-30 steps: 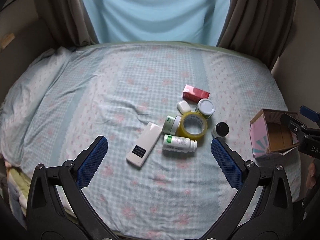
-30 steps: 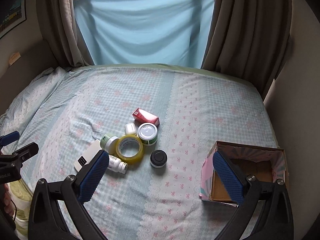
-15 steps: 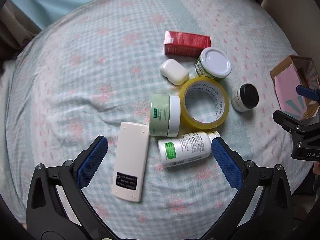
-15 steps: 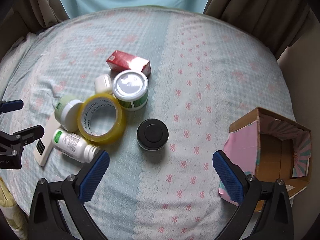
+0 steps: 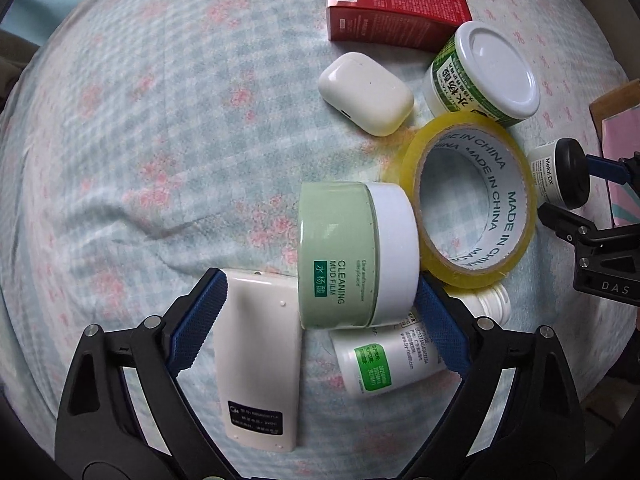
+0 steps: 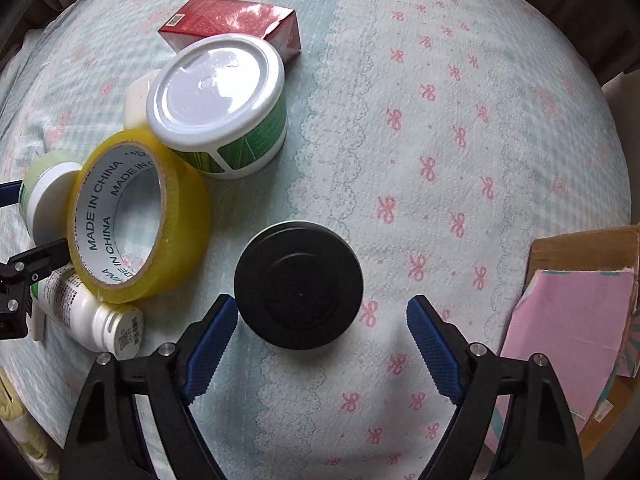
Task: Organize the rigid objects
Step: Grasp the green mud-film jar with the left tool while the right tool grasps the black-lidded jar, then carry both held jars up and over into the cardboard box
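Note:
My left gripper (image 5: 320,324) is open, low over the bed, its fingers either side of the white remote (image 5: 260,364) and the pale green mud-film jar (image 5: 352,256) lying on its side. A white pill bottle (image 5: 384,360) lies under the right finger. My right gripper (image 6: 320,344) is open around the black-lidded jar (image 6: 298,284), also seen in the left wrist view (image 5: 560,178). A yellow tape roll (image 5: 464,204), white earbud case (image 5: 366,94), white-lidded green tub (image 6: 220,104) and red box (image 5: 394,12) lie close by.
A cardboard box with pink lining (image 6: 576,316) stands open at the right on the flowered bedsheet (image 6: 440,120). The other gripper shows at the edge of each view. Bare sheet lies to the left of the pile (image 5: 140,120).
Both grippers have dropped much closer to the pile. The left now straddles the remote and green jar; the right now straddles the black-lidded jar. Nothing is gripped.

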Motion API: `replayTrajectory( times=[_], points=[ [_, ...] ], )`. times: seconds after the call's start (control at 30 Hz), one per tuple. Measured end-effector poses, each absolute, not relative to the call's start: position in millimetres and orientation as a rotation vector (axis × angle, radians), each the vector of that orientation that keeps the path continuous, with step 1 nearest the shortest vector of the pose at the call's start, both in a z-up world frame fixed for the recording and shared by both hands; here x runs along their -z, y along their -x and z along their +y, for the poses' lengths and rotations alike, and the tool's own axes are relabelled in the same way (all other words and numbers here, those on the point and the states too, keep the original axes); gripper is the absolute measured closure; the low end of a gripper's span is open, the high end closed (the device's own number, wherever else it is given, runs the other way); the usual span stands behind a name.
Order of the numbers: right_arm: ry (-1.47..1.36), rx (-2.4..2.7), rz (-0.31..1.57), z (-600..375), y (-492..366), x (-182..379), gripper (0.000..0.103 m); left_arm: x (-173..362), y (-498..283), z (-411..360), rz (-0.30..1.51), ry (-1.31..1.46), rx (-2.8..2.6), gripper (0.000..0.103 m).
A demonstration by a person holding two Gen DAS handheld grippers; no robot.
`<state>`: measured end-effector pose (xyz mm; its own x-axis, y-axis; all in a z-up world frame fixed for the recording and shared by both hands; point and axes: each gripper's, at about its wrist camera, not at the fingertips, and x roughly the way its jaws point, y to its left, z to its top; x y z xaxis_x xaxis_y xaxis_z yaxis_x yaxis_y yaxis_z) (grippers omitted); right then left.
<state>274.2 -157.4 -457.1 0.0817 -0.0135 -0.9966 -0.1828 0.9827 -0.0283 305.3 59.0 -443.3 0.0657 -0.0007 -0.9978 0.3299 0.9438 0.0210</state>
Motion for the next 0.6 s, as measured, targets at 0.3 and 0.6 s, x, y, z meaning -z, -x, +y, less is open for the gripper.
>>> replayTrajectory(
  times=[0.3,0.6],
  points=[
    [0.158,-0.186,1.516,-150.9,-289.6,468.5,0.049,460.1,-322.7,41.4,1.550,-0.244,0.342,0.064],
    [0.168,-0.196,1.519,-148.6,-294.1,470.2,0.049,466.0,-317.8,33.3,1.535,-0.225,0.347,0.064]
  ],
)
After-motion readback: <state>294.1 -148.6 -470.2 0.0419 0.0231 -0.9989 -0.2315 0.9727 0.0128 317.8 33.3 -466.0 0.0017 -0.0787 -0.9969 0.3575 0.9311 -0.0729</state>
